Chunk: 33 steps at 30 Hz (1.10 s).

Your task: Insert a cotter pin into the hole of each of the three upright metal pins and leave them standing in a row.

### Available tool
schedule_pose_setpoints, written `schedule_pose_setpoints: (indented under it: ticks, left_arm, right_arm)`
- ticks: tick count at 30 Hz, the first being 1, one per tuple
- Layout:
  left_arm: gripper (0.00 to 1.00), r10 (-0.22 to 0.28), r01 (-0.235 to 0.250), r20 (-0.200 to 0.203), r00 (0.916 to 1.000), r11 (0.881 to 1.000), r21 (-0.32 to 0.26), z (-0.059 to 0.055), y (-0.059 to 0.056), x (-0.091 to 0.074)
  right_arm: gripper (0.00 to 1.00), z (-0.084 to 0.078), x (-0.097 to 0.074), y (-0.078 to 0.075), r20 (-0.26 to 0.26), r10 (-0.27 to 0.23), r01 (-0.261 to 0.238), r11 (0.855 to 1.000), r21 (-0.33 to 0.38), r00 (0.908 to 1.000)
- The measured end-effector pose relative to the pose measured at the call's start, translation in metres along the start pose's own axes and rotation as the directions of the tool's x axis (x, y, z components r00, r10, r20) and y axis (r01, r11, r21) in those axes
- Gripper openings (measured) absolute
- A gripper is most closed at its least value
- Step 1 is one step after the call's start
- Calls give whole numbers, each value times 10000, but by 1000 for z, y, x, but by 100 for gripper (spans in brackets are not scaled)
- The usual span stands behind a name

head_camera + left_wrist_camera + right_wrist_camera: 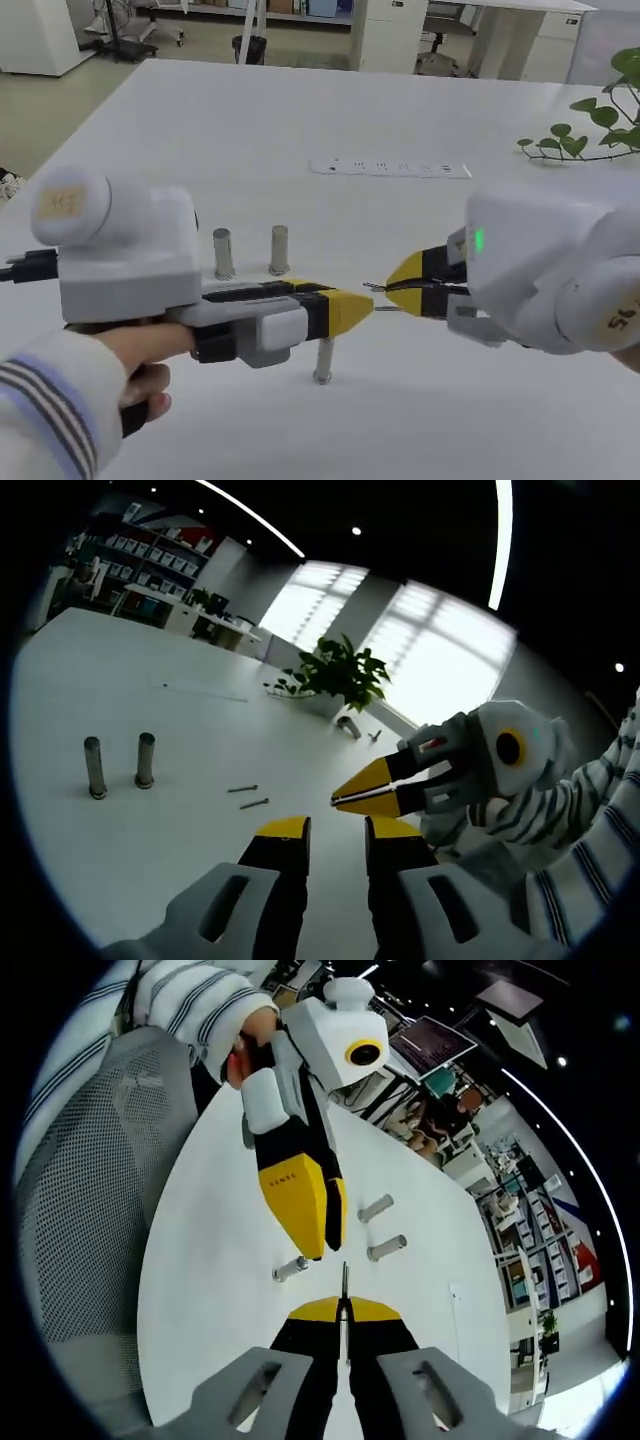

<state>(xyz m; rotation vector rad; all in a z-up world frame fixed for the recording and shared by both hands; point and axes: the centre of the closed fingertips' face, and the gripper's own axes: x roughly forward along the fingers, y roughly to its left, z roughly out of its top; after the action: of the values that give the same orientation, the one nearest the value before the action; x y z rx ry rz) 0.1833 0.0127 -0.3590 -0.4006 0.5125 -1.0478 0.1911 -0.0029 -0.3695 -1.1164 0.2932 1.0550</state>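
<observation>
Two upright metal pins stand side by side on the white table; they appear too in the left gripper view. The third metal pin stands nearer me, its top hidden behind my left gripper. That gripper hovers above it, jaws a little apart with nothing between them. My right gripper faces it tip to tip, shut on a thin cotter pin that sticks out forward. The third pin sits just left of the cotter pin's tip.
Two loose cotter pins lie on the table beyond the left gripper. A white power strip lies further back, and a leafy plant reaches in at the far right. A grey mesh chair stands beside the table.
</observation>
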Motion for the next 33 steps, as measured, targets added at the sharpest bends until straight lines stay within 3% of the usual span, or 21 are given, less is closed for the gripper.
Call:
schedule_pose_setpoints:
  ticks: [12,33]
  left_arm:
    - [9,-78,74,-247,9997,9999,-130,-7,1,7]
    - [0,-152,132,-344,9993,9981,-594,-12,3,8]
  right_arm:
    - [0,9,4,12,244,273,-274,9996,59,9993]
    - [0,12,6,16,345,377,-383,9991,164,9987]
